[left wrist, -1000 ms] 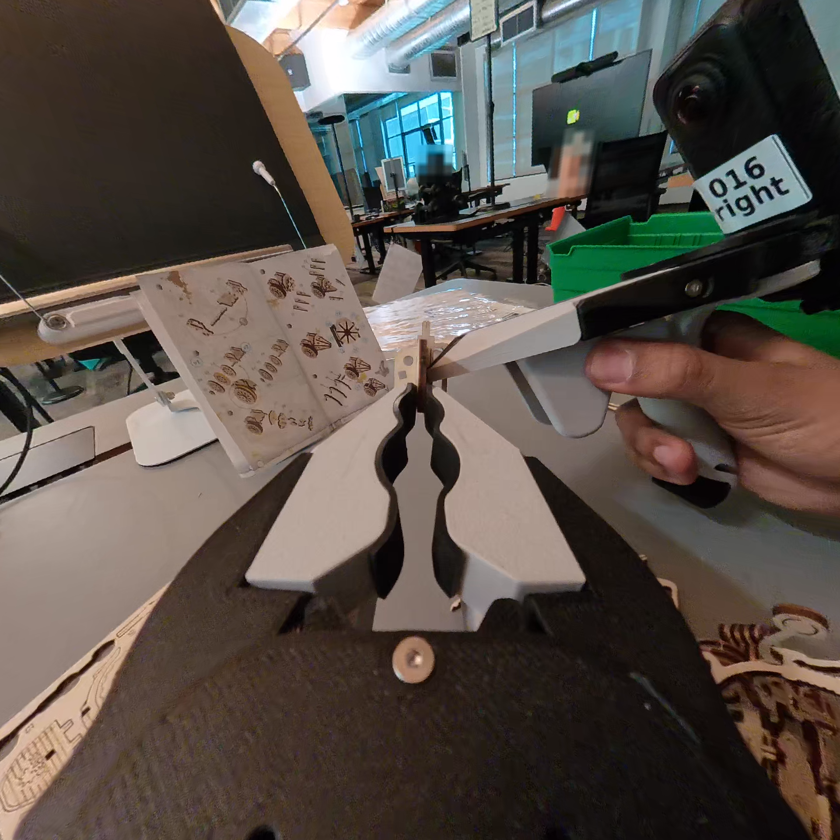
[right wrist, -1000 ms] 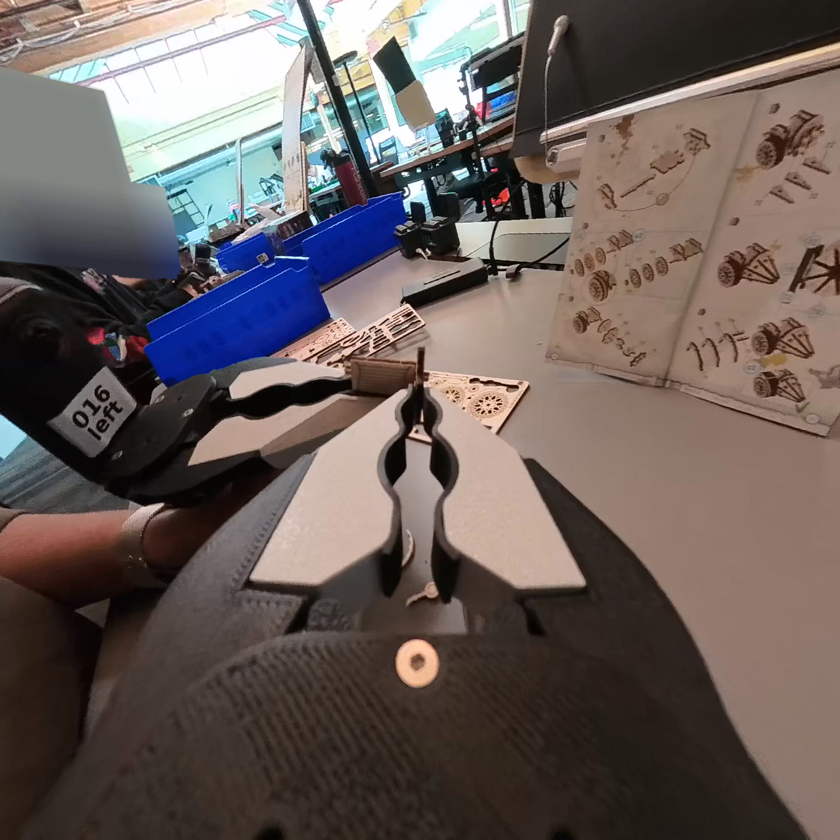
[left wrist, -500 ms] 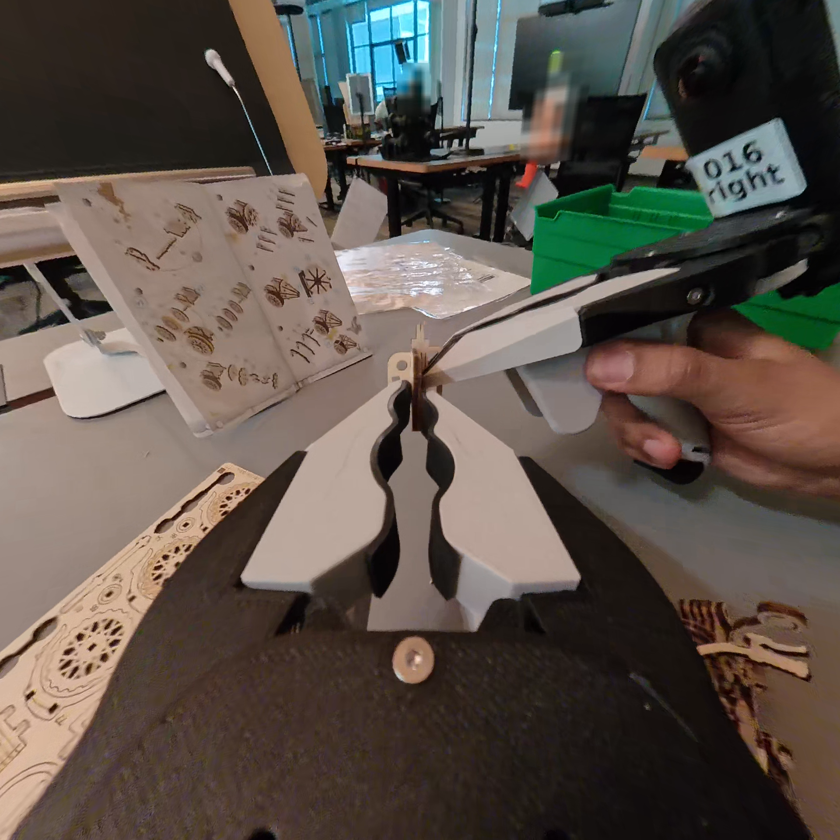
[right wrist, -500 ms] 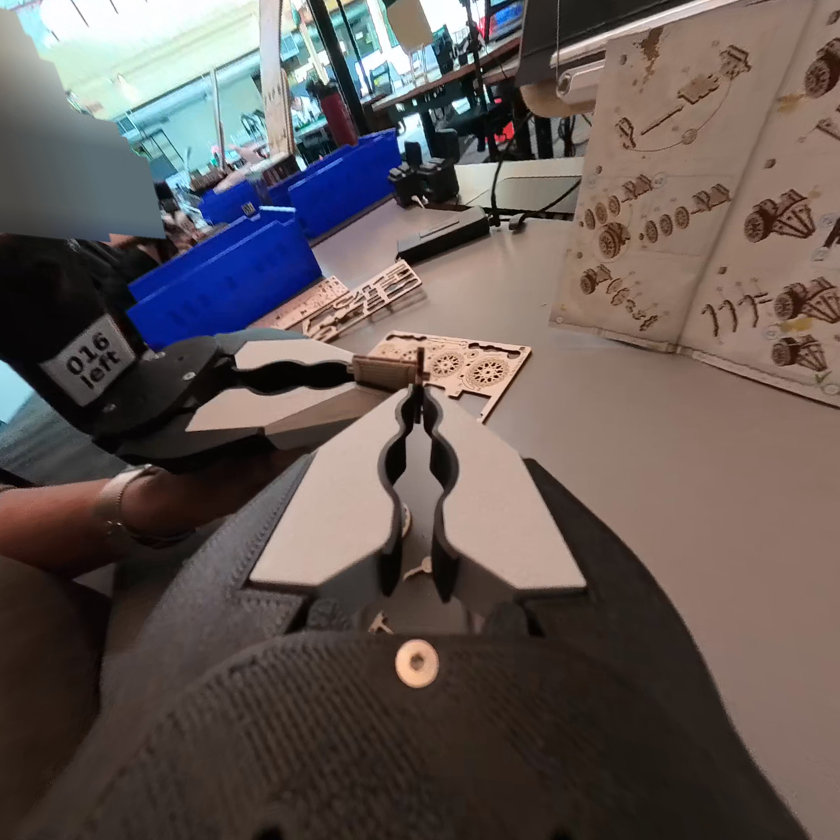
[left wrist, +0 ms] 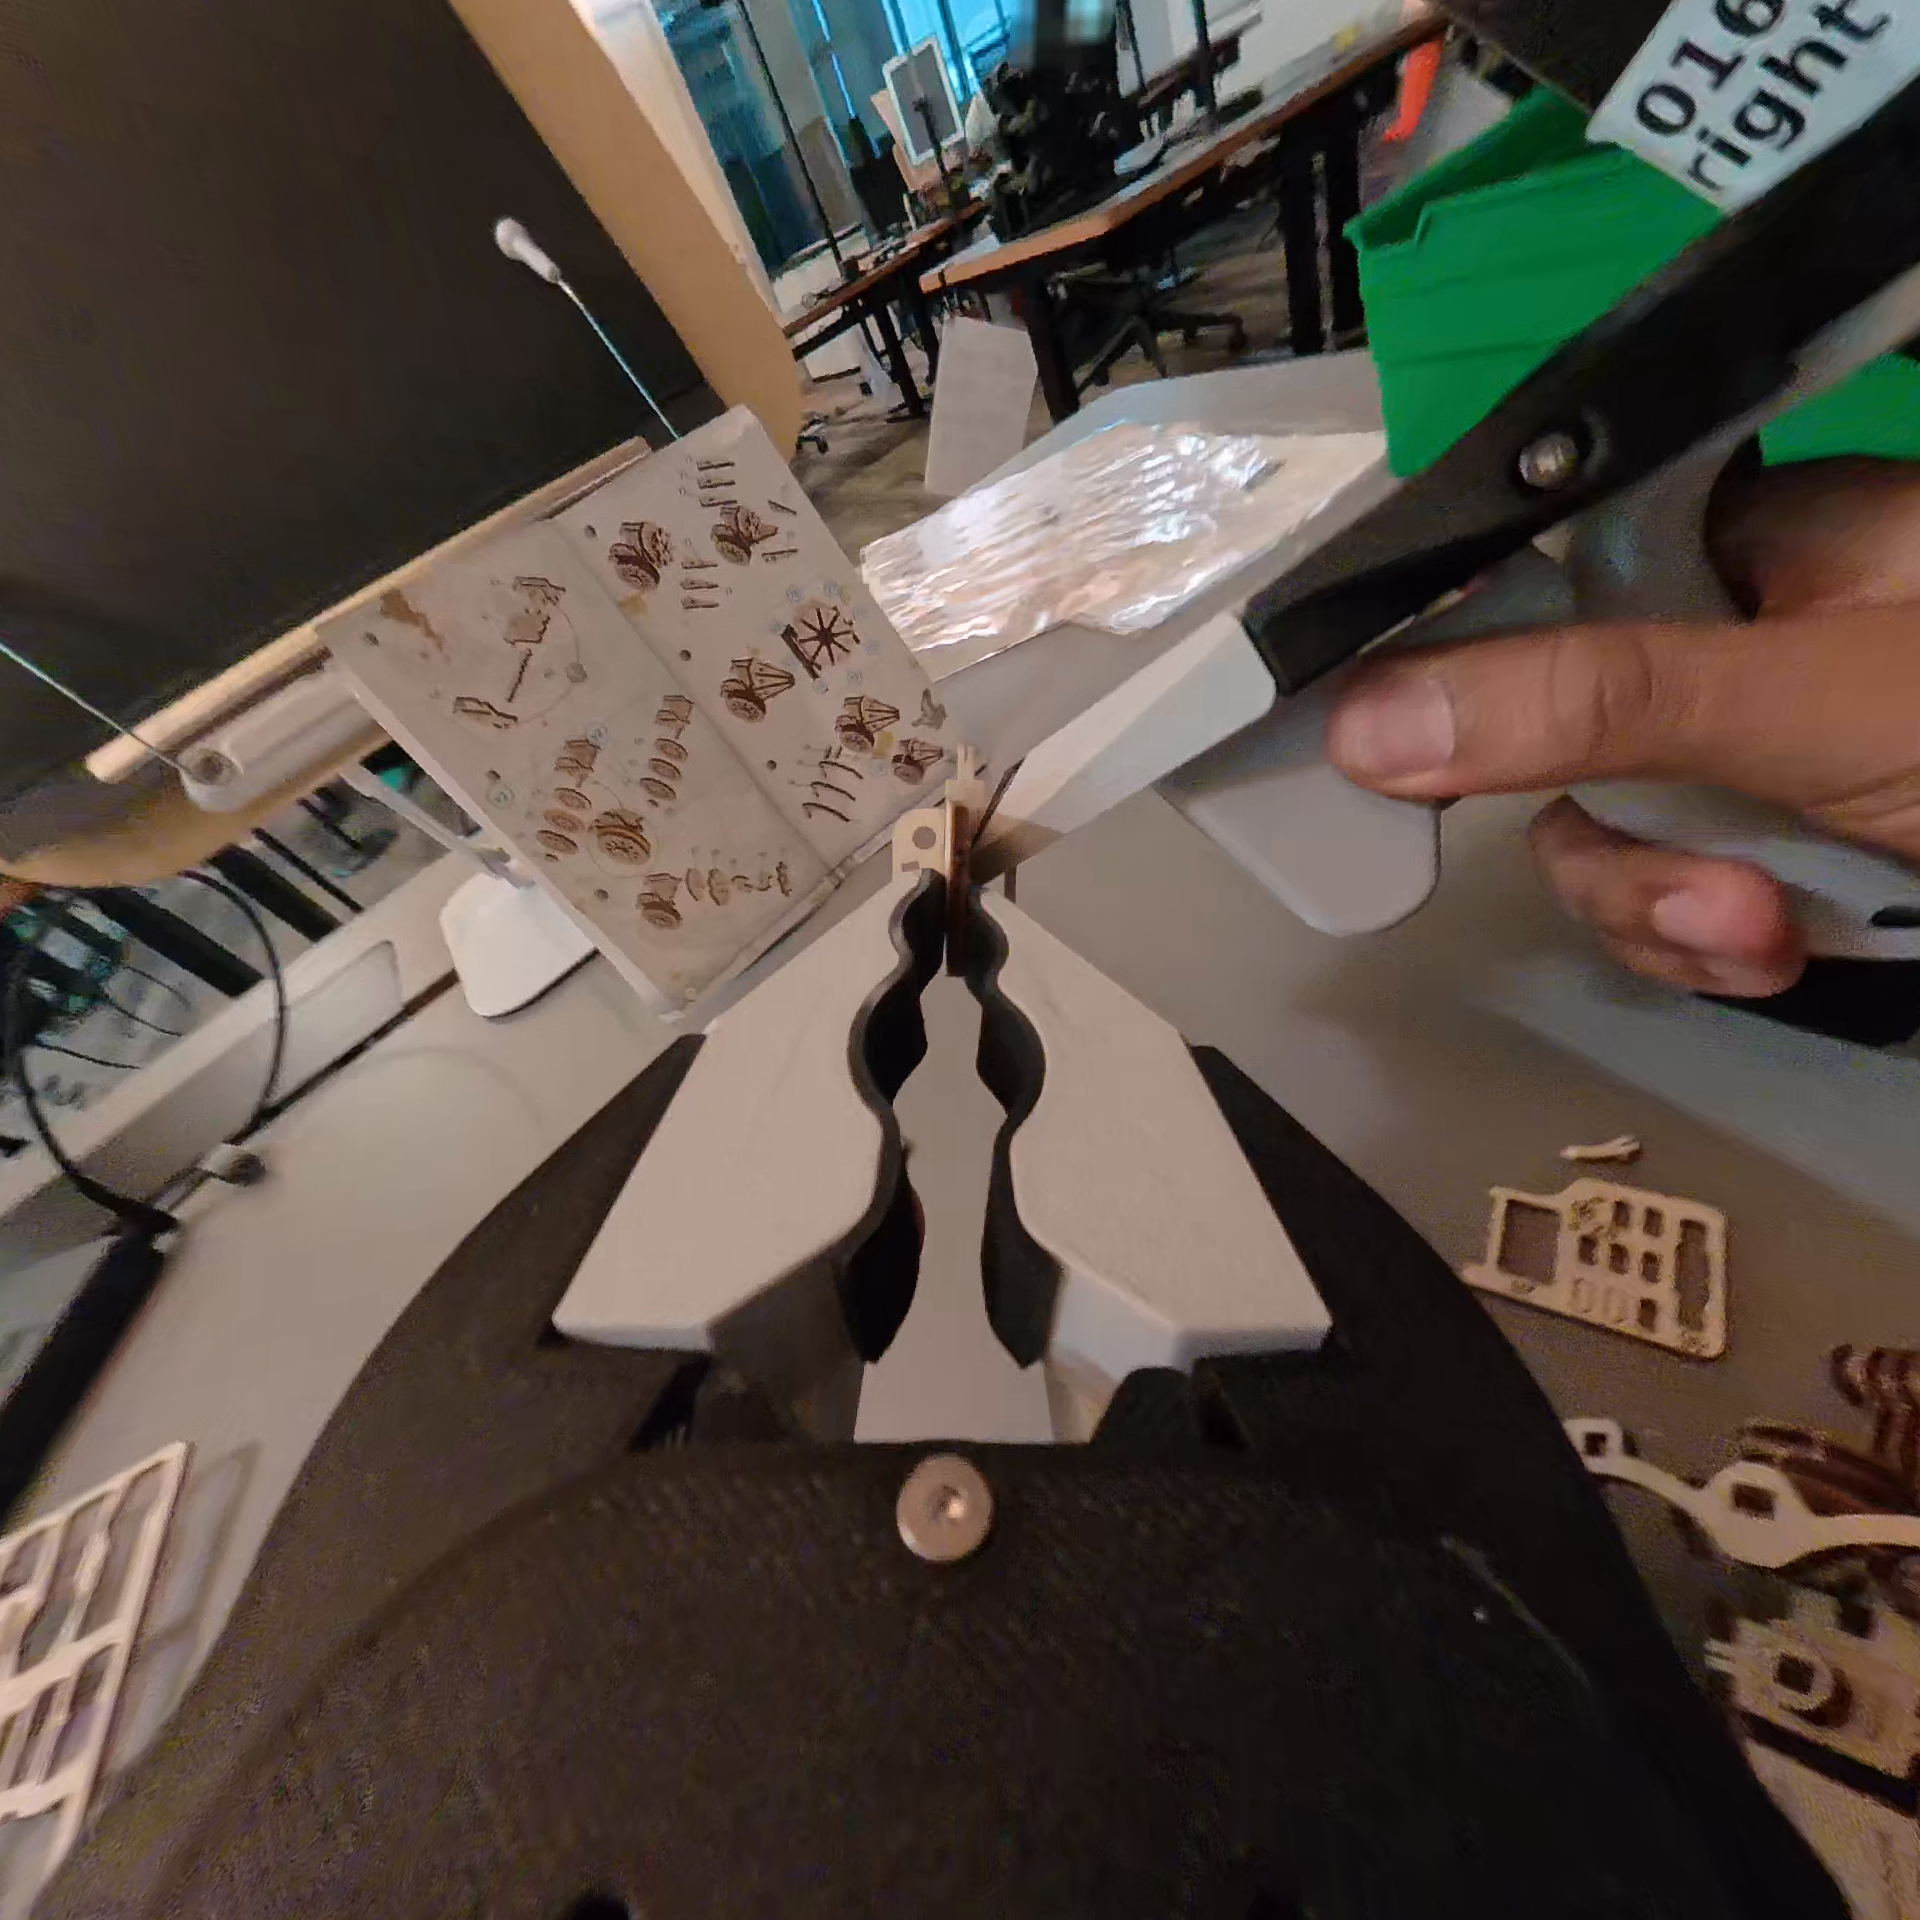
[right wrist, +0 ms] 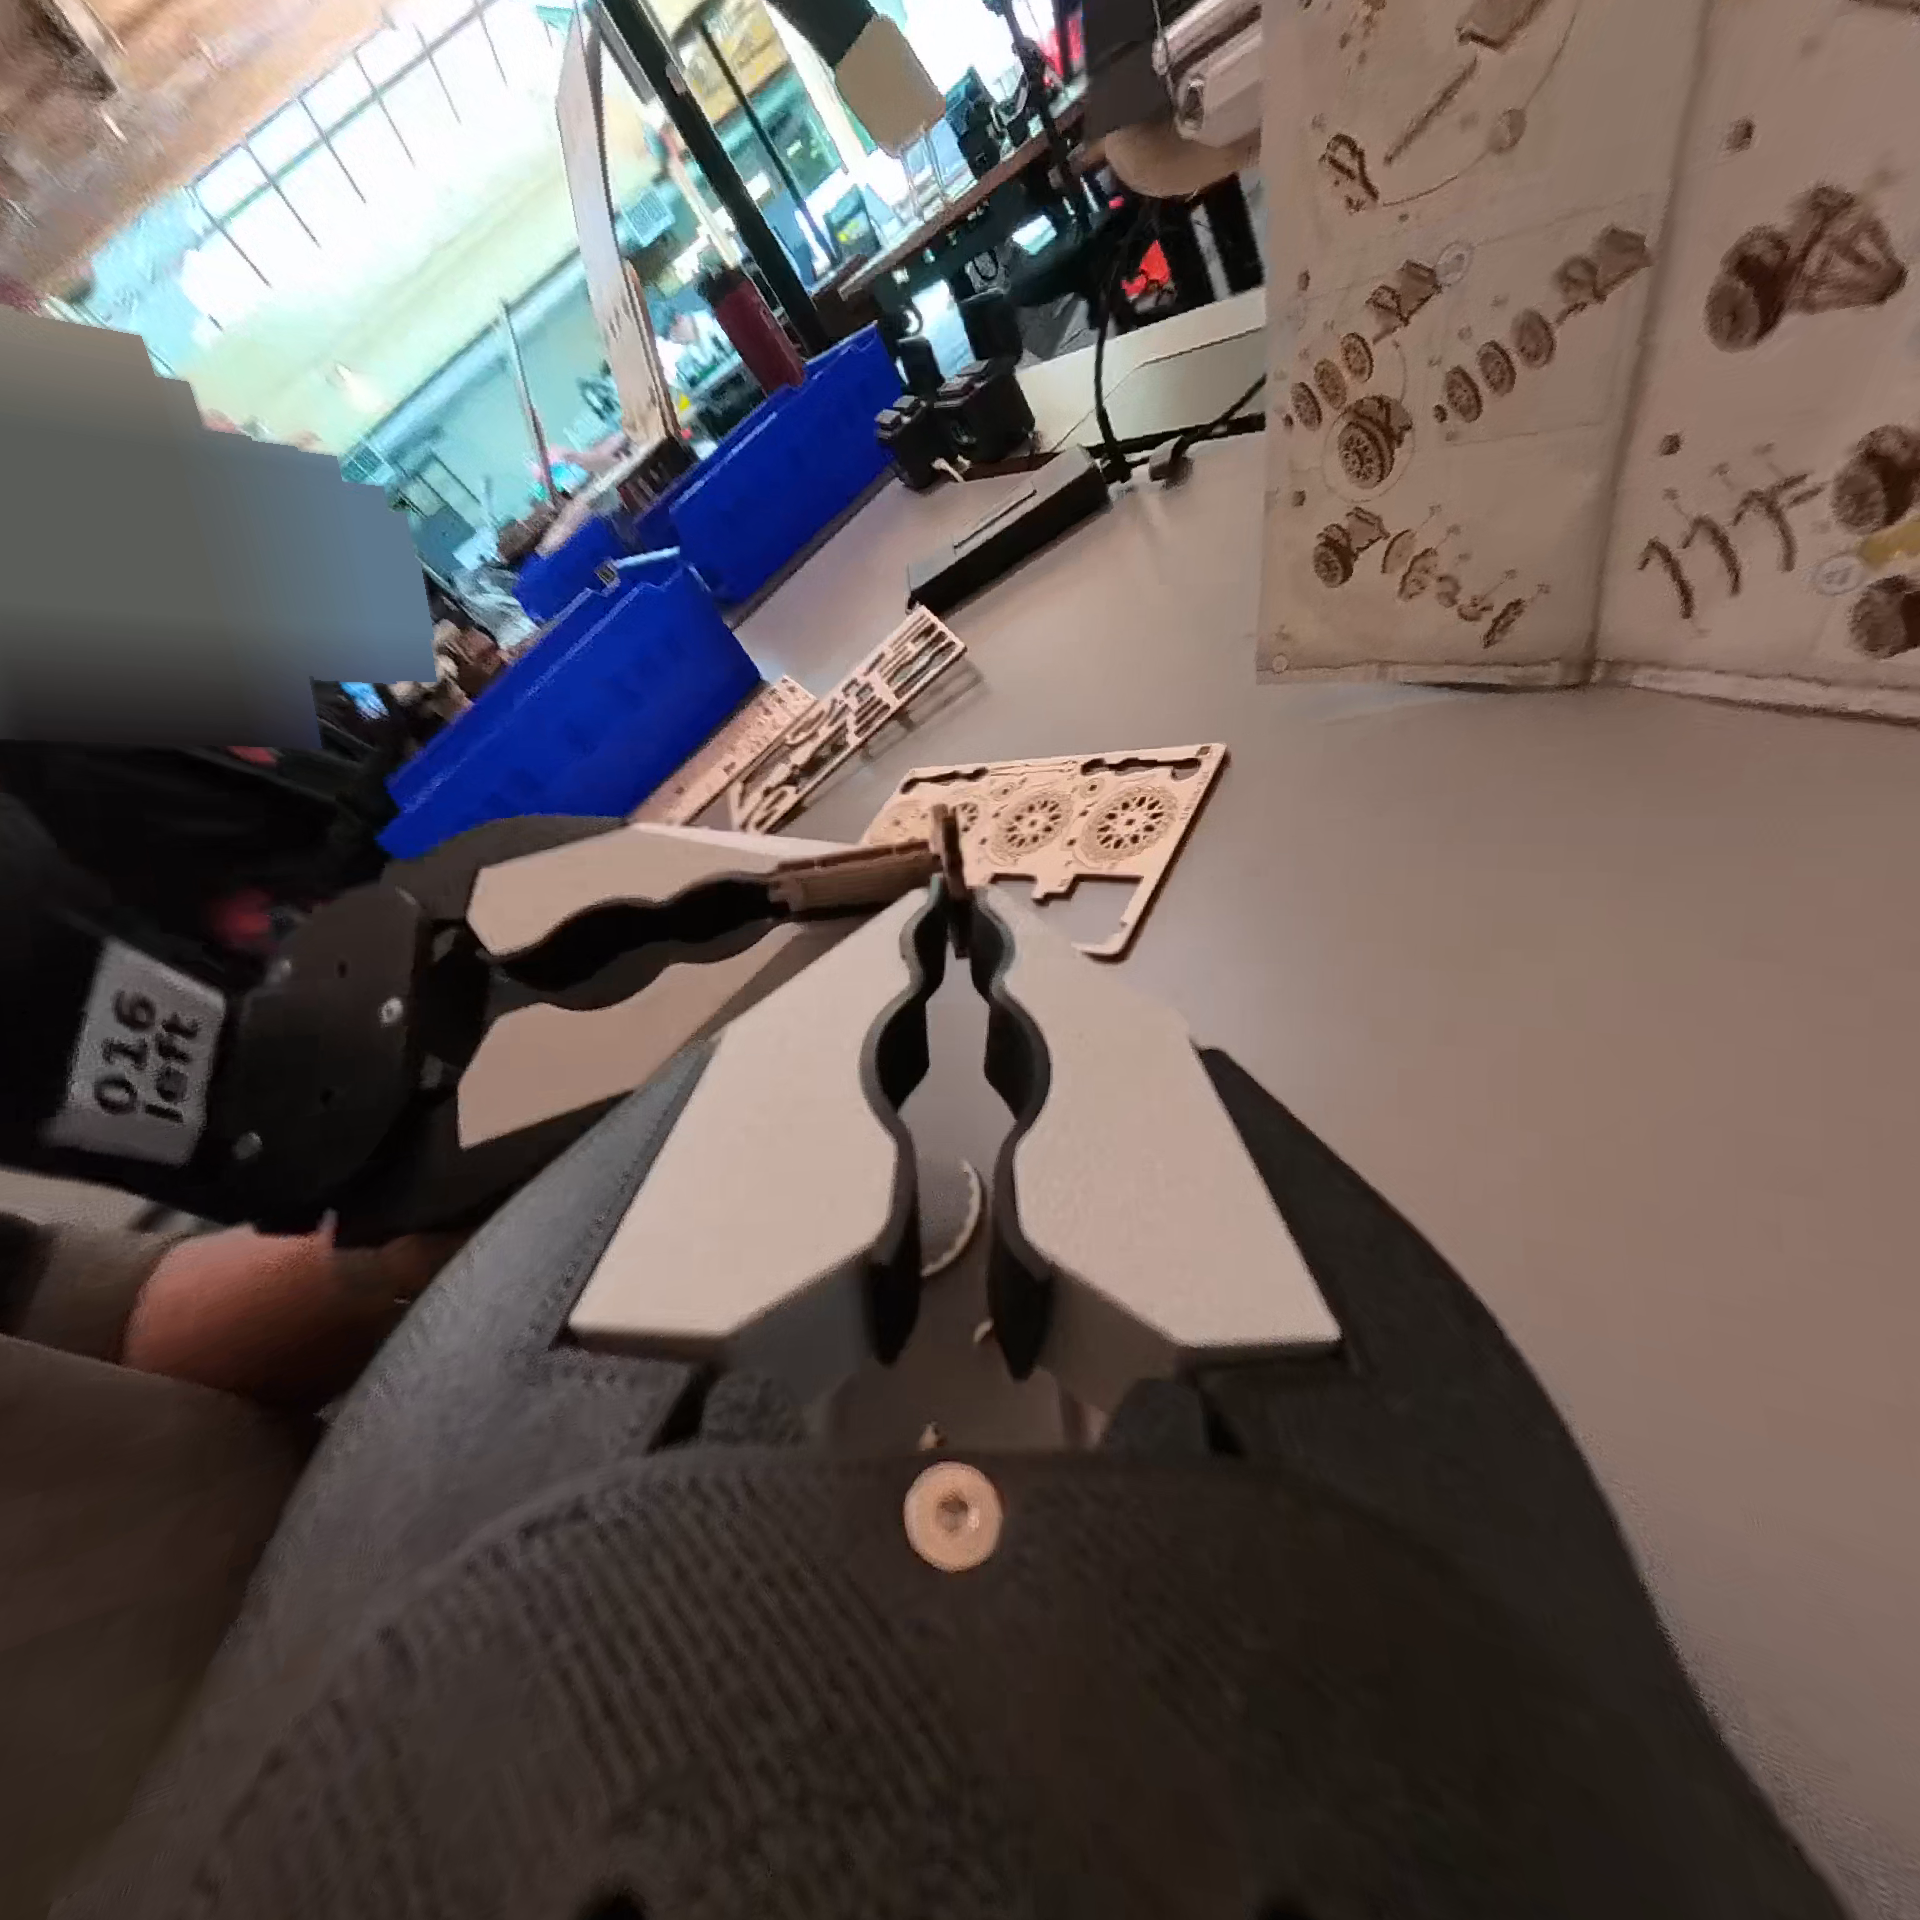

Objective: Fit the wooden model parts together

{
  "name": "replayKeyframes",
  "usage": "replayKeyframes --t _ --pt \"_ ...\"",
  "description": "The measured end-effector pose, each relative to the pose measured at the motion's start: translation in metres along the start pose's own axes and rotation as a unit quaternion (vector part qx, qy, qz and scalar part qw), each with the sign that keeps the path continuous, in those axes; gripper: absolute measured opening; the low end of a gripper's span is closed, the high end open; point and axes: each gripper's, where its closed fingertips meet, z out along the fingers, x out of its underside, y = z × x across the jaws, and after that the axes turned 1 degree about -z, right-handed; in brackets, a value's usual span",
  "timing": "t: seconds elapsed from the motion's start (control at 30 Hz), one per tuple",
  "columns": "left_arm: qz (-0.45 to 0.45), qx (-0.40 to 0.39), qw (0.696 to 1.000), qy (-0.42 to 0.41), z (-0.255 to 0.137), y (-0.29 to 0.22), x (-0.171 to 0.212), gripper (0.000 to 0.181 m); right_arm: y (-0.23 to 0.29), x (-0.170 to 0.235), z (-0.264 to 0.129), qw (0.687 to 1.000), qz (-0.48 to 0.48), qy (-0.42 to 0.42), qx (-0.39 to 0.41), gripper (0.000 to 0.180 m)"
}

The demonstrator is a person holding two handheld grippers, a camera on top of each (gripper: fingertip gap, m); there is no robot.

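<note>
Above a grey table point(right wrist: 1507, 1039), two hand-held grippers are meeting tip to tip over small wooden model parts. At the left, the left gripper point(right wrist: 831, 888) is reaching in sideways, its jaws nearly closed and pinching a pale wooden block point(right wrist: 862, 868) at the tips. In the middle, the right gripper point(right wrist: 954, 920) is clamping a thin wooden piece point(right wrist: 948, 842) edge-on between almost-closed jaws, the piece touching the end of the block. Just beyond them, a flat sheet of wooden parts point(right wrist: 1070, 821) is lying on the table, with blue bins point(right wrist: 623, 696) farther back. At the right, an instruction sheet point(right wrist: 1558, 364) is standing propped upright.
</note>
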Motion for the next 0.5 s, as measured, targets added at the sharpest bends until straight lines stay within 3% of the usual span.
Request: replayKeyframes --t 0.17,0.27,0.5 --pt "-0.013 0.009 1.000 -0.015 -0.002 0.002 -0.003 0.000 0.003 -0.002 0.000 1.000 -0.006 0.005 -0.004 0.002" --pt "-0.125 0.066 0.990 0.007 0.003 -0.001 0.004 0.001 -0.002 0.002 0.000 1.000 -0.003 0.027 -0.011 0.002" --pt "-0.303 0.101 0.948 -0.013 0.001 0.013 0.001 0.001 0.002 0.006 0.002 0.998 -0.037 0.040 0.005 0.009"
